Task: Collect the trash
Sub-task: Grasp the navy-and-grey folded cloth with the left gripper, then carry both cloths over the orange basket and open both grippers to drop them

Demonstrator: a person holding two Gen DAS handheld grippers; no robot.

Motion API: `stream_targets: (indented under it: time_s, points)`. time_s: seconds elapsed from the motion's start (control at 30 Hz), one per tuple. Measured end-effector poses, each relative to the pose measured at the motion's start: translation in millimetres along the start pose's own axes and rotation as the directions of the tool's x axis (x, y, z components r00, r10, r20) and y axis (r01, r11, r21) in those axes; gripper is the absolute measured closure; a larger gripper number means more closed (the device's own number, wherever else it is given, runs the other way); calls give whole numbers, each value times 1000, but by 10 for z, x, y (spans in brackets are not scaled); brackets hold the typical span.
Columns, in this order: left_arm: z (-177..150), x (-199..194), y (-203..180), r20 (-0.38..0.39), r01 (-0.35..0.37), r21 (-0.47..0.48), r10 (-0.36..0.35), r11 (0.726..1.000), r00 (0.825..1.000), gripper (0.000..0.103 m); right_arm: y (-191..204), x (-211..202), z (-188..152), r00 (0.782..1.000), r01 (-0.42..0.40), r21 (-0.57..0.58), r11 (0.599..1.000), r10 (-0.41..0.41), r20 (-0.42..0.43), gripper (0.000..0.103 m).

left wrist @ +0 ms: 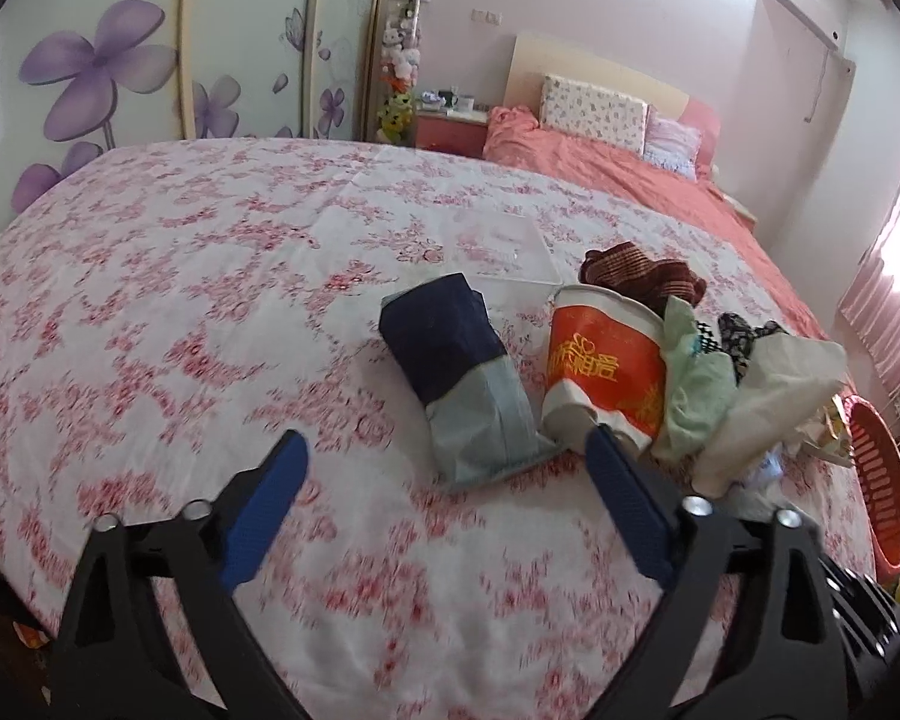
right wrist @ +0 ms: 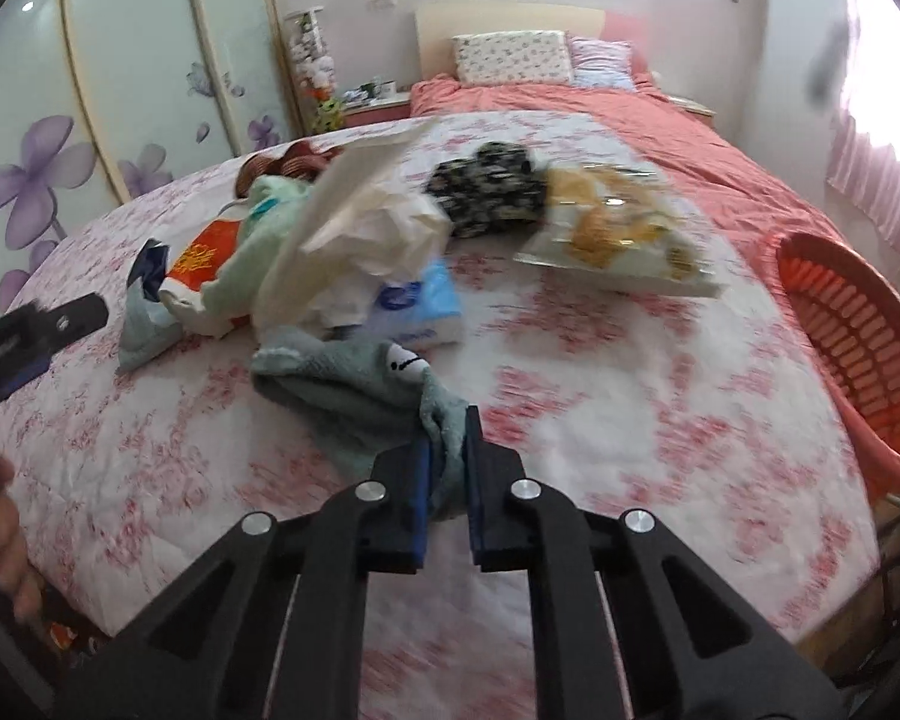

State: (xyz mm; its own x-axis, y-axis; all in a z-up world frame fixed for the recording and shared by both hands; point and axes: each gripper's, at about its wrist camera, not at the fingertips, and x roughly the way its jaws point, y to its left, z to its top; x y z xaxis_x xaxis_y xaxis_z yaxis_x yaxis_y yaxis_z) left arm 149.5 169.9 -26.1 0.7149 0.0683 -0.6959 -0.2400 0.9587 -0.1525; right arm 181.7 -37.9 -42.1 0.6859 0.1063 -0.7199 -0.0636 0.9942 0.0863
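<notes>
My left gripper (left wrist: 447, 450) is open and empty over the floral bedspread, just short of a dark blue and pale blue bag (left wrist: 462, 372) and an orange paper cup (left wrist: 606, 360) lying on its side. My right gripper (right wrist: 447, 468) is shut on a grey-green sock with a small face (right wrist: 354, 384), which trails onto the bed. Beyond it lie a white tissue bag (right wrist: 378, 222), a blue tissue pack (right wrist: 417, 306), a green cloth (right wrist: 258, 240), a black patterned cloth (right wrist: 486, 192) and a snack bag (right wrist: 618, 228). The left gripper shows at the left edge of the right wrist view (right wrist: 36, 324).
An orange plastic basket (right wrist: 858, 348) stands off the bed's right side; it also shows in the left wrist view (left wrist: 879, 480). A brown knitted cloth (left wrist: 642, 273) lies behind the cup. Pillows (right wrist: 513, 57) and a headboard are at the far end. A floral wardrobe (left wrist: 102, 72) is on the left.
</notes>
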Motion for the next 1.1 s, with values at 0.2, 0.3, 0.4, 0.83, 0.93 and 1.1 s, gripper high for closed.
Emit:
stream_targets:
  time_s: [0.2,0.3,0.4,0.83,0.93,1.1]
  points:
    - [114,278,-29,-54,-15,-10,14,1000,998,26,-353,-190,-39,998,63,50,997,-64,24,93]
    - [134,418,-46,-90,-28,-2,28,1000,996,40,-425,-198,-32,996,81,65,995,-83,28,93]
    - [130,486,-20,-108,-11,-11,10,1000,994,56,-481,-223,-44,995,91,75,993,-94,33,93]
    - [127,-46,-196,-28,77,46,-76,996,997,62,-809,-575,22,984,118,141,983,-134,114,93]
    - [144,-262,-425,-4,131,85,-131,988,991,62,-1024,-695,65,974,148,186,971,-175,142,93]
    - [137,-600,-1014,14,264,183,-271,947,962,62,-1467,-889,157,946,208,284,936,-266,183,93]
